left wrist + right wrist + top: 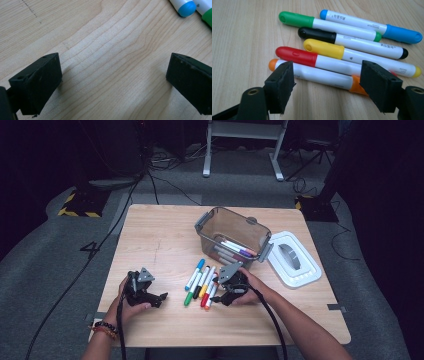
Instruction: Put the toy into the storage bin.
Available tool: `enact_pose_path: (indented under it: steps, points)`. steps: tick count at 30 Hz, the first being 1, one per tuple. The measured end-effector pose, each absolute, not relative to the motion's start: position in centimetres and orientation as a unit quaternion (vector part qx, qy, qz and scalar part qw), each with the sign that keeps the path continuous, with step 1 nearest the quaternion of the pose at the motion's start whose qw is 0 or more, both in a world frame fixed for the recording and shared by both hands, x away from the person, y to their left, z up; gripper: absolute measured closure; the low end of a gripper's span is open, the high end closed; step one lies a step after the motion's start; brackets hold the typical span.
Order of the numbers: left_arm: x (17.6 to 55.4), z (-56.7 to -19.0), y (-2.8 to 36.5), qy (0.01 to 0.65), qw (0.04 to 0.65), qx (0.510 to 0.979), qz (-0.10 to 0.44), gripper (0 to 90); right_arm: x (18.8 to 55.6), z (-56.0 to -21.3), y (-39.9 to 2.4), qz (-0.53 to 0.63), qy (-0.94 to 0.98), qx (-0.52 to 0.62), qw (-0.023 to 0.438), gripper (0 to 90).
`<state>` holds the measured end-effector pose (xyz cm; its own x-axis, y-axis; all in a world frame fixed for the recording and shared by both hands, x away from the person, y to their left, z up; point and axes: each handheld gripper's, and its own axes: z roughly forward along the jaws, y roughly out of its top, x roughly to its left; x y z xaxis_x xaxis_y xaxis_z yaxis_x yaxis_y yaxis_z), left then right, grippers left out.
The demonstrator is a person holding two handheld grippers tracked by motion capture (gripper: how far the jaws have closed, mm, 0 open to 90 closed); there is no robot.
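- Currently, the work in hand is judged to be the packing of loose markers into the clear bin [219,223], which stands at the far right-centre of the table [150,237].
- Partly done: several markers [234,249] are already seen lying inside the bin, purple and pink caps among them.
- Left to do: six markers are laid in a row on the table in front of the bin: blue marker [372,25], green marker [329,25], black marker [352,42], yellow marker [359,56], red marker [317,60], orange marker [319,75].
- The right gripper [327,82] is held low over the near edge of the row, jaws spread wide and set astride the orange marker; the pads are not pressed on it, so nothing is gripped yet.
- The left gripper [113,75] is parked on bare wood to the left of the row, jaws wide apart, nothing between them; the blue and green marker ends are seen just beyond it.
- The white lid [294,259] is laid on the table to the right of the bin, just beside it; it is probably to be fitted last.
- Estimate: somewhat short of halfway, though the count inside the bin cannot be told exactly through the tinted wall.
- Next pick is judged to be the orange marker, being nearest to the right jaws.
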<state>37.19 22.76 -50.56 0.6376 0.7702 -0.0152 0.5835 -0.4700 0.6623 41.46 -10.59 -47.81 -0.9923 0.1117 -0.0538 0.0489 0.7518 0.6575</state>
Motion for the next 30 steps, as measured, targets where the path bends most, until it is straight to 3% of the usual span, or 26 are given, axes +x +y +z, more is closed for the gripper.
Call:
enact_pose_path:
  steps: [13,25,30]
  points:
    - [37.2,-50.5,22.8,0.399,0.323,0.846,0.145,0.5,41.9,-48.2,-10.7,0.337,0.939,0.04,0.048,29.0]
    - [37.1,-50.6,22.8,0.399,0.323,0.846,0.146,0.5,40.5,-48.2,-16.0,0.306,0.952,0.025,0.001,43.2]
    - [37.1,-50.6,22.8,0.399,0.323,0.846,0.146,0.5,39.9,-48.2,-18.5,0.314,0.949,0.036,-0.013,60.6]
